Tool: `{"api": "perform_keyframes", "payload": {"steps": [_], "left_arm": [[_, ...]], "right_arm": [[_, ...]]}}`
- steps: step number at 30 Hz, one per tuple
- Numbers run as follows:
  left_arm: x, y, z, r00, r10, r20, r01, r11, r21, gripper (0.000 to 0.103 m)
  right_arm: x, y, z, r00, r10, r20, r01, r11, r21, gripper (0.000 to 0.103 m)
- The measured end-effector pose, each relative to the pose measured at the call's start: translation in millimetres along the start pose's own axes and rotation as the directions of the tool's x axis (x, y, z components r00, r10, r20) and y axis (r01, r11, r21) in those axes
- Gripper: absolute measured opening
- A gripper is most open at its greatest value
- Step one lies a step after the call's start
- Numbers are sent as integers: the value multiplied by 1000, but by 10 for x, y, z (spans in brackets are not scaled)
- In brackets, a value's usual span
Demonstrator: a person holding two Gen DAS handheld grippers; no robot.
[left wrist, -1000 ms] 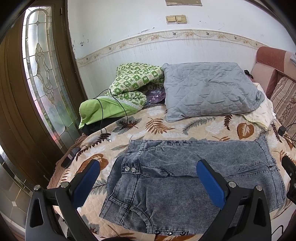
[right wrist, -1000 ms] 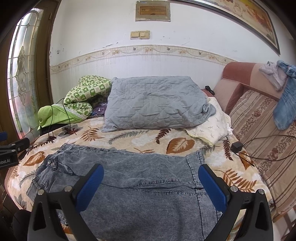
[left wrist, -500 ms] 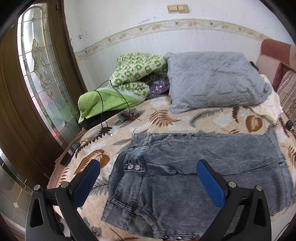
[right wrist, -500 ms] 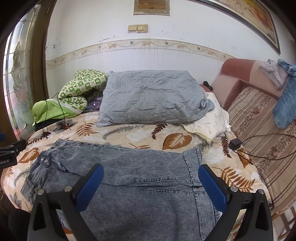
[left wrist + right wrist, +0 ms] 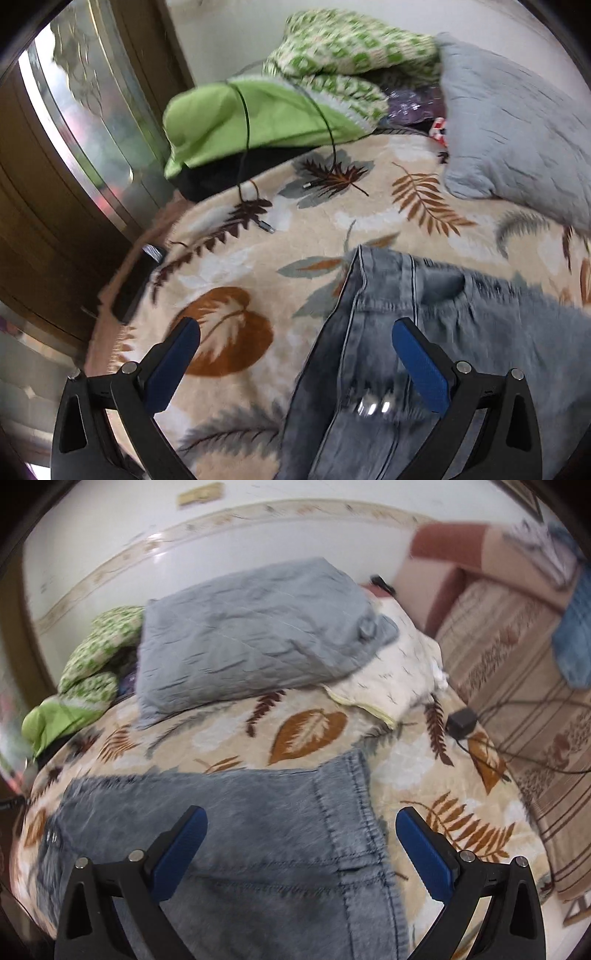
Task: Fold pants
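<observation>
Grey washed denim pants [image 5: 461, 332] lie flat across a leaf-print blanket [image 5: 258, 229] on the bed, waistband with metal buttons to the left, hem to the right. My left gripper [image 5: 295, 332] is open, low over the waistband's far corner, its right finger above the denim and its left finger above the blanket. In the right wrist view the pants [image 5: 240, 830] spread below my right gripper [image 5: 301, 816], which is open over the hem end and straddles the hem's edge. Nothing sits between either pair of fingers.
A grey quilted pillow [image 5: 251, 635], a green blanket [image 5: 258, 118] and a cream cloth [image 5: 399, 675] lie at the bed's far side. A black cable [image 5: 243, 140] trails by the left edge near a glass door [image 5: 81, 122]. A charger [image 5: 461, 722] and striped sofa [image 5: 517, 672] are right.
Both grippers have dropped down and forward toward the pants' far edge. The left has swung left to the waistband corner, the right has come in over the hem end. Both stay open.
</observation>
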State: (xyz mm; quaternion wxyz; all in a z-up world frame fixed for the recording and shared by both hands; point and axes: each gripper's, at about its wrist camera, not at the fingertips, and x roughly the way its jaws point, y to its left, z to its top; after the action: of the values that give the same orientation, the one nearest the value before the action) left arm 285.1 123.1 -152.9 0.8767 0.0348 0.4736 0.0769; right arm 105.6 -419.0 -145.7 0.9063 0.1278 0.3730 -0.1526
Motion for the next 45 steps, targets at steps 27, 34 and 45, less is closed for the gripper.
{"api": "perform_keyframes", "payload": {"steps": [27, 34, 45], "left_arm": [[1146, -937, 397, 953, -225, -201, 232, 973, 13, 4], [428, -611, 512, 946, -323, -36, 323, 946, -28, 3], [-276, -236, 263, 920, -388, 58, 390, 921, -26, 3]], "right_arm": [[2136, -689, 519, 930, 74, -361, -17, 987, 158, 29], [1123, -770, 769, 980, 184, -76, -164, 963, 214, 18], [727, -870, 585, 965, 227, -132, -176, 932, 318, 21]]}}
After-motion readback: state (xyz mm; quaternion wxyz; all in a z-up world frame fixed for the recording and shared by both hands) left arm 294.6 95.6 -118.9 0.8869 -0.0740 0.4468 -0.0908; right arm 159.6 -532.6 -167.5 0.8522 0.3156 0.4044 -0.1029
